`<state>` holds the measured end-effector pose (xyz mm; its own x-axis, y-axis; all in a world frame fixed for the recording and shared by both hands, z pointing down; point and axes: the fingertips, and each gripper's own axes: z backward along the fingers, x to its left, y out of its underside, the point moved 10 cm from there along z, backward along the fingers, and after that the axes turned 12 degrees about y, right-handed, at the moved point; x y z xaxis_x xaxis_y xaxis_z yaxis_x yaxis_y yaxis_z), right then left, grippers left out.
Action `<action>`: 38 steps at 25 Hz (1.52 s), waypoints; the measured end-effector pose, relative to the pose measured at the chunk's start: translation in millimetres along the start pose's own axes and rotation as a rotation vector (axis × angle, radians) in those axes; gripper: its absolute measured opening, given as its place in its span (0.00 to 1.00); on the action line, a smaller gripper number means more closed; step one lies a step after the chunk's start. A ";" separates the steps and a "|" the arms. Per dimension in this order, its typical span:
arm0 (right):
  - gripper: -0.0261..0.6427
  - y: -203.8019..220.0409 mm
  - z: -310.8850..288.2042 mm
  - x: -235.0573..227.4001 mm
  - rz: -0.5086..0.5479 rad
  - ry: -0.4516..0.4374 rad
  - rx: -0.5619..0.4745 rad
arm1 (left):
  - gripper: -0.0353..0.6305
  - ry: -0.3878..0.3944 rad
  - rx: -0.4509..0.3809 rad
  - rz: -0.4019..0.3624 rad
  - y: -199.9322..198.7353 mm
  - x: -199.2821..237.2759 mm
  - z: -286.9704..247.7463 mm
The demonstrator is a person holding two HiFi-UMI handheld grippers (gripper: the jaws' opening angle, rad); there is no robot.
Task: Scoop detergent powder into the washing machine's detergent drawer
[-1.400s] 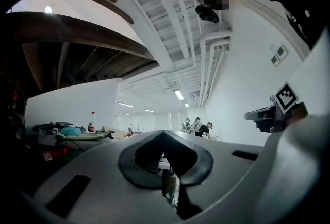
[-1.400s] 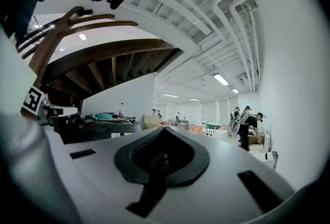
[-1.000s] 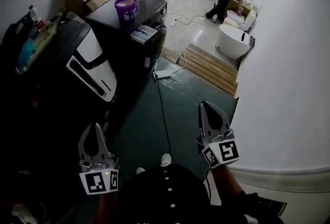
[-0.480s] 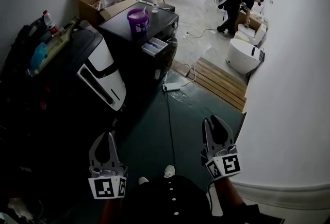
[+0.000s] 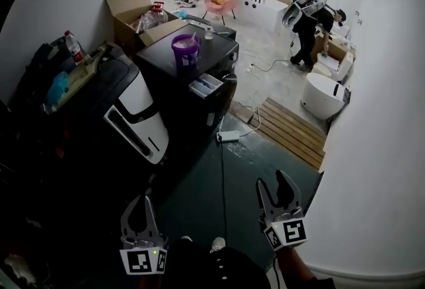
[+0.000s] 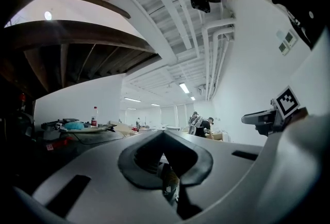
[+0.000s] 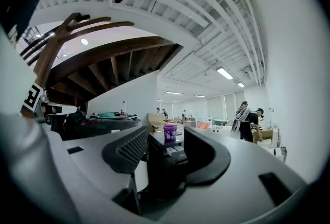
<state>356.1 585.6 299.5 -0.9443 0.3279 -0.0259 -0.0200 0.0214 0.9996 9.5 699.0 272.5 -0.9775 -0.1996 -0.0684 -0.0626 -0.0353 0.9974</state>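
The detergent drawer (image 5: 206, 86) stood pulled out from the front of the dark washing machine (image 5: 212, 55) across the room, well apart from both grippers. A purple tub (image 5: 185, 50) sat on the machine's top, just behind the drawer's edge; its contents could not be made out. A black-and-white appliance (image 5: 136, 118) crowded the machine's left side. To its right a power strip (image 5: 228, 137) and its cable lay on the floor, next to a low slatted wooden platform (image 5: 292, 131).

Between the person and the machine ran a strip of bare dark floor (image 5: 199, 188), bounded by a white wall (image 5: 378, 148) on the right and dark clutter on the left. Farther off, another person (image 5: 309, 22) bent over near a white tub-shaped fixture (image 5: 325, 96).

The left gripper (image 5: 145, 200) was held low and level, its jaws clenched together and empty. The right gripper (image 5: 273, 187) was released: its jaws had just been opening and stood wide, with nothing between them. Through that gap the right gripper view showed only the distant tub and drawer.

A second earlier the right jaws had been pressed together. Both grippers had since dropped lower in the head view, while the washing machine appeared farther right and lower.
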 end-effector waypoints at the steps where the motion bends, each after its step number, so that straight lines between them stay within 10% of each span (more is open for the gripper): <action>1: 0.38 1.9 -3.6 -1.1 0.001 -0.005 0.002 | 0.06 -0.002 0.005 0.000 1.9 -0.7 -1.5; 38: 0.37 -8.0 -275.7 56.4 -0.029 0.070 0.013 | 0.06 0.135 -0.060 0.043 36.4 201.5 -244.6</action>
<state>212.5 343.6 293.9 -0.9642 0.2599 -0.0533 -0.0436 0.0428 0.9981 -140.5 417.9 289.7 -0.9429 -0.3316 -0.0324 -0.0055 -0.0817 0.9966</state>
